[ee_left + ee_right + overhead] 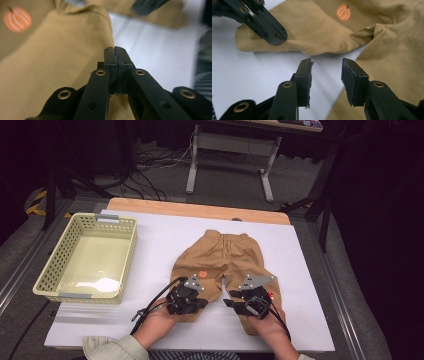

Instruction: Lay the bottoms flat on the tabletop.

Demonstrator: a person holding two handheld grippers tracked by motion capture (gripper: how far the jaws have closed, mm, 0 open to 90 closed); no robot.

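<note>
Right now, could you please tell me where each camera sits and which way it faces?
High view: above the person's side, facing forward and down at the table, trousers, basket; forearms and both grippers show.
Left gripper view: on the left gripper, its fingers shut at a trouser-leg edge.
Right gripper view: on the right gripper, fingers open over the table.
Both gripper views share the pumpkin patch.

The trousers (pixel 220 265) lie flat on the mat (pixel 165 240), waistband at the far side, legs toward me. The basket (pixel 52 265) sits left of the trousers, well apart, on the mat's left edge. My left gripper (pixel 192 303) is at the hem of the left leg, at its inner edge. My right gripper (pixel 247 306) is over the right leg, beside the gap between the legs. The mat lies on the table (pixel 200 210).
</note>
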